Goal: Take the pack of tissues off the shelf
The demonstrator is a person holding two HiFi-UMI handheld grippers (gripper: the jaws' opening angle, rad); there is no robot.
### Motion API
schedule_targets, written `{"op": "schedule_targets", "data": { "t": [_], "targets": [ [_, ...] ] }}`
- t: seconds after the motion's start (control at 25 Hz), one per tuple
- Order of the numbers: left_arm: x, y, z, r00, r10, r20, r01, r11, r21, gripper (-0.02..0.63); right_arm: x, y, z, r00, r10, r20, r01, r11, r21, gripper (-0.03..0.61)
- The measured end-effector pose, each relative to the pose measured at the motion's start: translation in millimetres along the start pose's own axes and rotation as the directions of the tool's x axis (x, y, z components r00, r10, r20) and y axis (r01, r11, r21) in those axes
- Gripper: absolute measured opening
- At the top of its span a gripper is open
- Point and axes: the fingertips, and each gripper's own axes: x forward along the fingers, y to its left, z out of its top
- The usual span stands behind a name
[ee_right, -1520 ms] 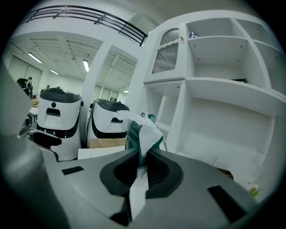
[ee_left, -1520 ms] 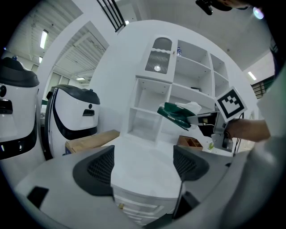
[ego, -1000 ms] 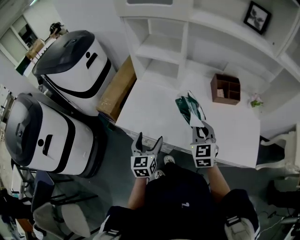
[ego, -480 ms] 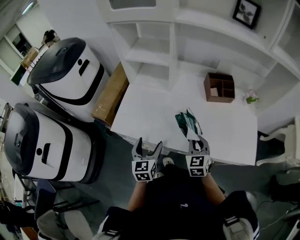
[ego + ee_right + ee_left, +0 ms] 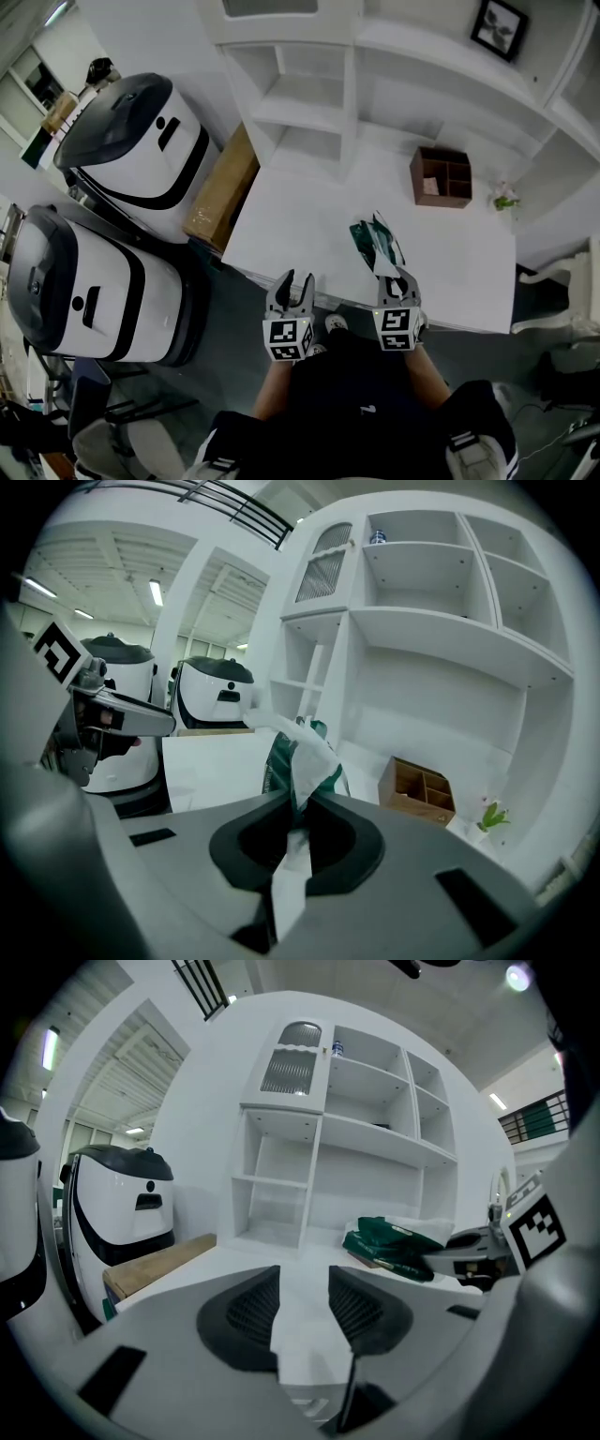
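At lower centre of the head view, the right gripper (image 5: pixel 397 279) pinches the white end of the green pack of tissues (image 5: pixel 375 242), while the left gripper (image 5: pixel 291 287), its jaws just narrowed to a partial gap, holds nothing.

Bright, even light comes from ceiling lamps (image 5: pixel 157 593); the white desk (image 5: pixel 300 225) shows hardly any shadow. Both gripper views bulge and darken at their corners, and the left gripper (image 5: pixel 303 1288) looks soft near the lens.
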Motion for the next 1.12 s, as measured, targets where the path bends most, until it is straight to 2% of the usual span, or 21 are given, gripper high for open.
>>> {"op": "schedule_targets", "data": {
  "t": [0.2, 0.56, 1.12],
  "targets": [
    [1, 6, 0, 1.0, 0.027, -0.007, -0.027, 1.0, 0.005, 0.011, 3, 5, 1, 1.0, 0.021, 0.008, -0.021, 1.0, 0.004, 0.02],
    [5, 0, -6, 0.999, 0.003, -0.033, -0.003, 1.0, 0.0, 0.003, 5, 5, 4, 0.999, 0.043, 0.027, -0.044, 0.999, 0.018, 0.02],
    [10, -1, -8, 0.999, -0.002, -0.041, 0.001, 1.0, -0.01, 0.003, 9, 14, 1, 0.998, 0.065, 0.011, -0.065, 0.997, -0.036, 0.018]
  ]
}}
